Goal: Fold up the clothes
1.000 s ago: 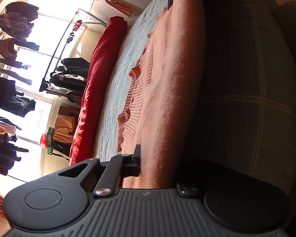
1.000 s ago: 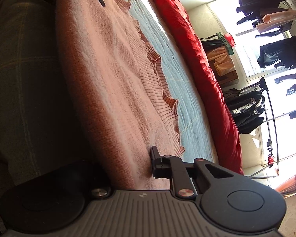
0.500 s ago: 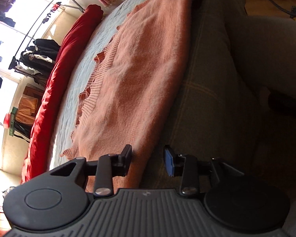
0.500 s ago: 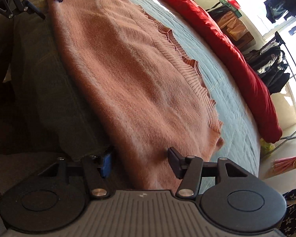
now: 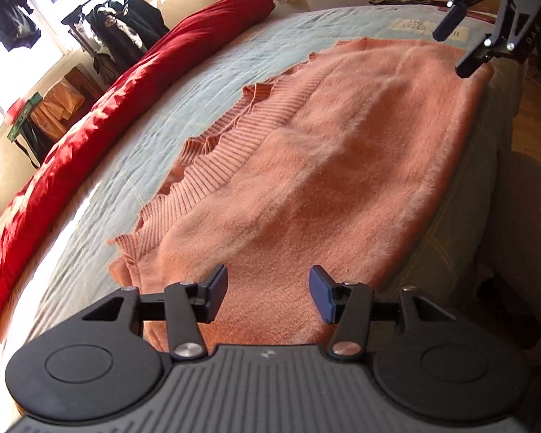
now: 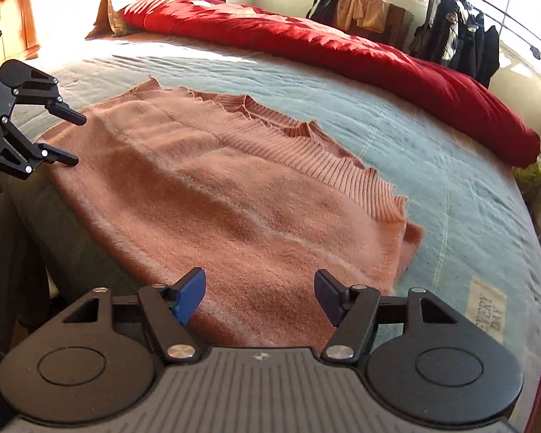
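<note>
Pink sweater [image 5: 328, 166] flat across frame centre on blue bedspread [image 5: 184, 83], left gripper [image 5: 268, 294] and right gripper [image 6: 259, 297] at bottom, jaws just opened, nothing between them, red duvet [image 6: 342, 47] behind

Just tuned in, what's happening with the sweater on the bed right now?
A person with a gripper in each hand is folding the pink sweater, which lies flat on the light blue bedspread. The left gripper and right gripper have just been opening; both hover open over its near edge, holding nothing.
</note>
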`<action>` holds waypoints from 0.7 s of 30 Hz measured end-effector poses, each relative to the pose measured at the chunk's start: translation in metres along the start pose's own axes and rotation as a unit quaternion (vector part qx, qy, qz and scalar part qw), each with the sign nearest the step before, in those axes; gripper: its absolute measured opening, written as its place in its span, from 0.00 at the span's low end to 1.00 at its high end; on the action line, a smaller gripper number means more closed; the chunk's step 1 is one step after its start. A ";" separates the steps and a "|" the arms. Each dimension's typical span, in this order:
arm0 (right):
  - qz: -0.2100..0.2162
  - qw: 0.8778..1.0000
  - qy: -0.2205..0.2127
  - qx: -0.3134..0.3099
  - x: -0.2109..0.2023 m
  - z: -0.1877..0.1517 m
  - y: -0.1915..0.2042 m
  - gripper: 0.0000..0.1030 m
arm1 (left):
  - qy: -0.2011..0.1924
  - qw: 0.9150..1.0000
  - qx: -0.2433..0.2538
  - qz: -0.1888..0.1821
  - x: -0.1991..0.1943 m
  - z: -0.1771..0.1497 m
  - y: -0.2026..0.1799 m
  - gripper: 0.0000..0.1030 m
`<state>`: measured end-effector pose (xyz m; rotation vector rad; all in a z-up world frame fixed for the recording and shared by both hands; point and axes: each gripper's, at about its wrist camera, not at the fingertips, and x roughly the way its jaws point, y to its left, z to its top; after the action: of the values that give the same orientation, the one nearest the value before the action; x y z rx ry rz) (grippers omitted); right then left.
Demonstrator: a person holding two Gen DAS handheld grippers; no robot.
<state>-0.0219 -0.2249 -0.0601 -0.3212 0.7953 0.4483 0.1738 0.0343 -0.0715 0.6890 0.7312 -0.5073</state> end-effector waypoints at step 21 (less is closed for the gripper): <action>-0.019 0.980 -0.073 0.182 0.041 -0.006 -0.050 0.90 | -0.023 0.985 -0.155 -0.077 0.039 0.014 0.063 0.82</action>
<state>0.0242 -0.2601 -0.0890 0.0366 0.7096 0.2796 0.2449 0.0589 -0.0685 0.3303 0.8034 -0.5347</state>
